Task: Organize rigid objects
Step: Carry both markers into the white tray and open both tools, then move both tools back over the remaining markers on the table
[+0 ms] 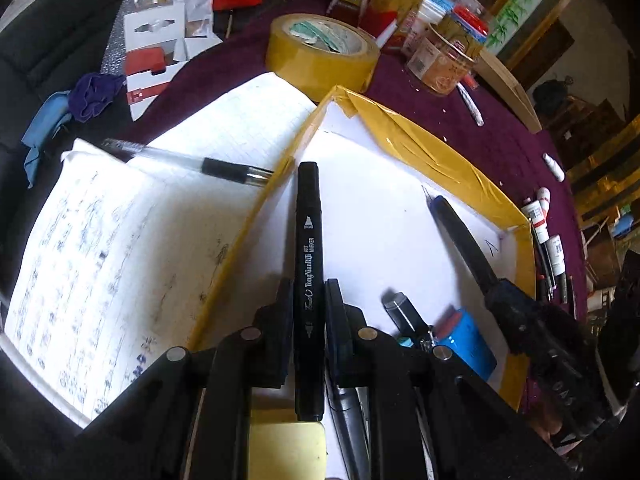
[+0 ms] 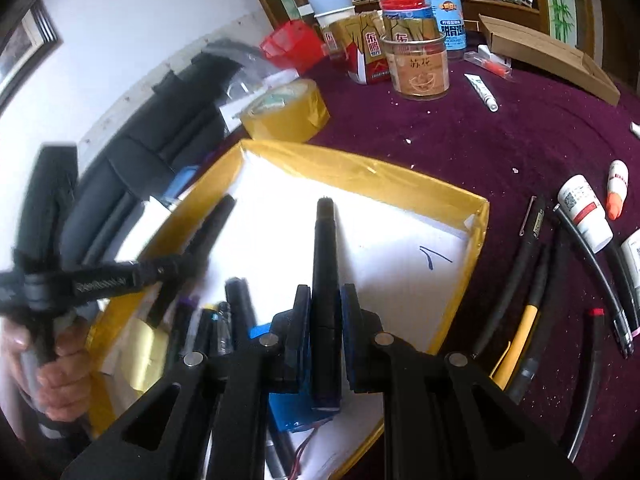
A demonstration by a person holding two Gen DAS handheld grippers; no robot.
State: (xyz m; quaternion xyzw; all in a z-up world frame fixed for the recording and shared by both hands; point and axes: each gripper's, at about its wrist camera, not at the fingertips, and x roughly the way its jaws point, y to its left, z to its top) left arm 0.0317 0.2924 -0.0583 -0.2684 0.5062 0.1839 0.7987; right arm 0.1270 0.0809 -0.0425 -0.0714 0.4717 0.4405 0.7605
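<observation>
My left gripper (image 1: pixel 309 312) pinches a black marker (image 1: pixel 308 240) over the yellow-edged tray (image 1: pixel 440 152). My right gripper (image 2: pixel 325 320) pinches a dark pen (image 2: pixel 325 256) there too

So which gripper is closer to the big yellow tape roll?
Left. The left gripper hangs over the tray's side nearest the tape roll; the right gripper is over the tray's far side.

We find the far half of the tray (image 2: pixel 360 178) floor bare white, open to a hand from above. Its near corner is crowded with pens (image 2: pixel 224 320) and a blue block (image 1: pixel 466 338). The tape roll (image 1: pixel 322 50) stands just beyond the far rim. The left tongs (image 1: pixel 309 292) and right tongs (image 2: pixel 325 308) hang close together over the tray. Loose pens (image 2: pixel 516 268) litter the surface (image 2: pixel 460 148) to the right.
</observation>
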